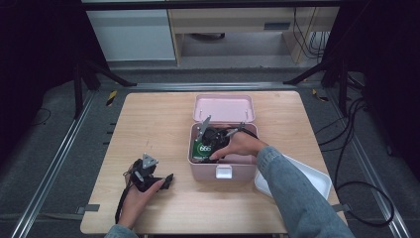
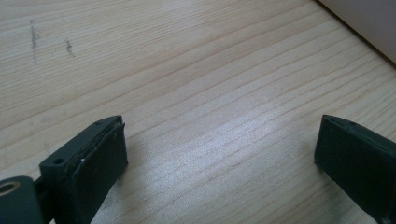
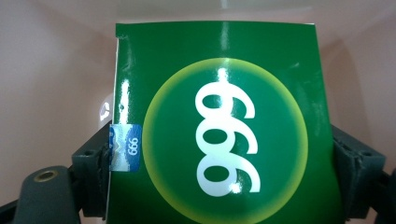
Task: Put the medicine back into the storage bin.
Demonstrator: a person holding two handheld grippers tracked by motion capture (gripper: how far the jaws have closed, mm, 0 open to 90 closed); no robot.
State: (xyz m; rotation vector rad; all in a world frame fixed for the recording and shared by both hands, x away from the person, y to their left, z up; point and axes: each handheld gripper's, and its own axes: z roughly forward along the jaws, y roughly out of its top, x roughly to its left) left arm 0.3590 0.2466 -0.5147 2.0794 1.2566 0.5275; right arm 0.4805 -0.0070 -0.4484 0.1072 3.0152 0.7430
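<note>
Green 666 carton (image 3: 224,140) is pinched across its width by the right gripper (image 3: 224,186) fingers inside the pink box (image 1: 223,171) at centre frame — long axis running away from them. Left gripper (image 1: 148,176) fingers are held spread over bare counter (image 2: 196,70), lower left.

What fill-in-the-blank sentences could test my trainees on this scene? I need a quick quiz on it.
1. The right gripper holds a ____ box printed 999.
2. That box is inside the open ____ case.
3. The left gripper has its jaws ____ over the bare table.
4. A ____ tray lies at the table's right edge.

Missing words: green; pink; open; white
</note>
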